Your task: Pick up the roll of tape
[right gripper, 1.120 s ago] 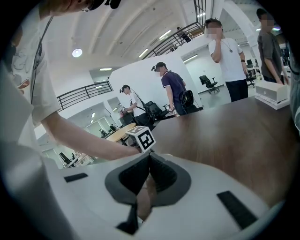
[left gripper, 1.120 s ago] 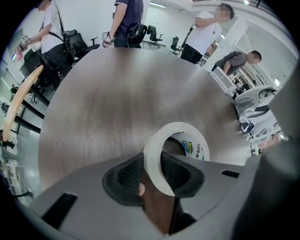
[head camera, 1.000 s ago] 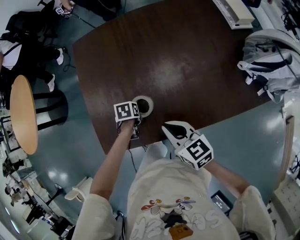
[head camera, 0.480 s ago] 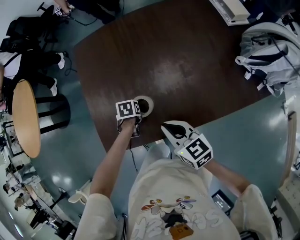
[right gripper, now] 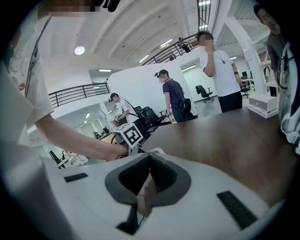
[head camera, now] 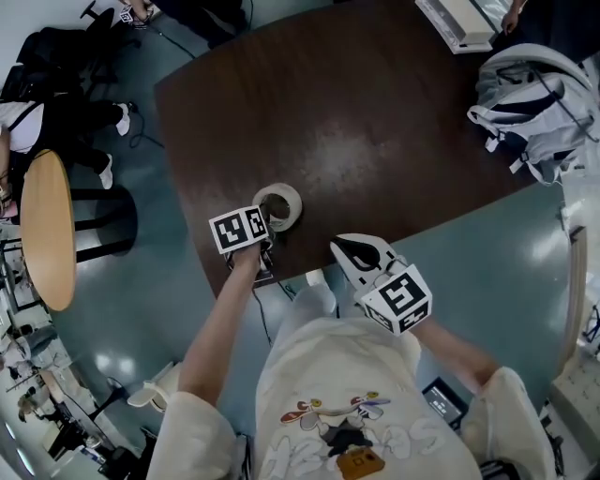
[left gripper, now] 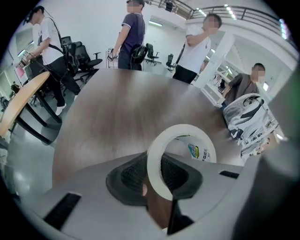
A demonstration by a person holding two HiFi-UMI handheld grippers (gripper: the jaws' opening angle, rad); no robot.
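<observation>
The roll of tape [head camera: 281, 205], a whitish ring, hangs tilted just above the dark brown table [head camera: 375, 122] near its front edge. My left gripper [head camera: 270, 219] is shut on the ring's wall, one jaw inside the hole and one outside. In the left gripper view the roll of tape [left gripper: 183, 128] stands on edge between the pads, with a small printed label inside it. My right gripper [head camera: 352, 251] hovers at the table's front edge, right of the roll. Its jaws are shut on nothing in the right gripper view [right gripper: 147, 174].
A grey and white backpack [head camera: 539, 103] lies at the table's right end and a white box [head camera: 459, 23] at the far edge. A round wooden side table [head camera: 42, 230] stands to the left. Several people [left gripper: 194, 44] stand beyond the table's far side.
My left gripper has lifted the roll off the table and drawn it slightly toward the front edge, and the ring now tilts. The right gripper has drifted a little right.
</observation>
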